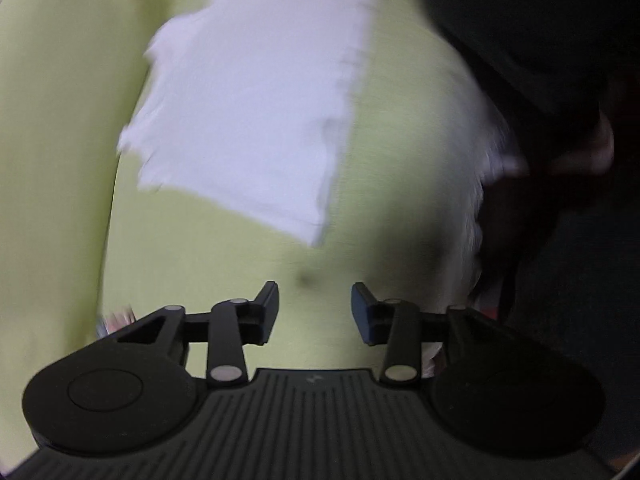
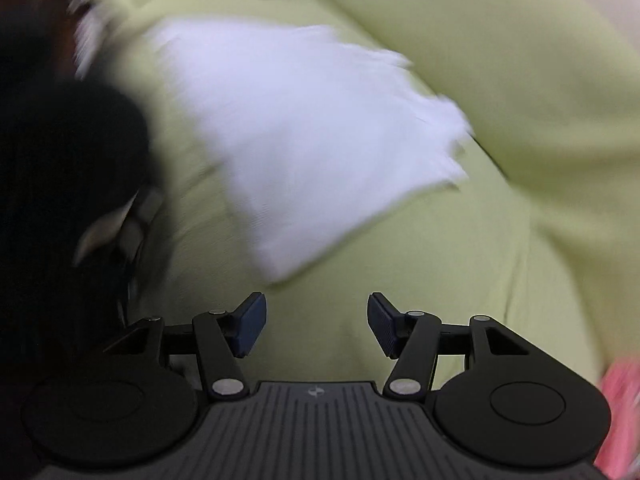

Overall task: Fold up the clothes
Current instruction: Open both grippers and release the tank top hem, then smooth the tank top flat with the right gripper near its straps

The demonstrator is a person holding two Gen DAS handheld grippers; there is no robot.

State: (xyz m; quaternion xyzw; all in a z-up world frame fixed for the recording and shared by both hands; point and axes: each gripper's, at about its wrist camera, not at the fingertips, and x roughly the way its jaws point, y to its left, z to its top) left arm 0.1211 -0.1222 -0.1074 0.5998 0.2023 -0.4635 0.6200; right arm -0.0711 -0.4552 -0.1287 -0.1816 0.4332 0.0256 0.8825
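A folded white garment lies on a yellow-green cloth surface, ahead of my left gripper, which is open and empty above the bare cloth. In the right wrist view the same white garment lies ahead and slightly left of my right gripper, which is also open and empty. Both views are blurred by motion, so the garment's folds and edges are unclear.
The yellow-green surface rises in a fold at the far side. A dark shape fills the right of the left view, and another the left of the right view. Something pink shows at the lower right.
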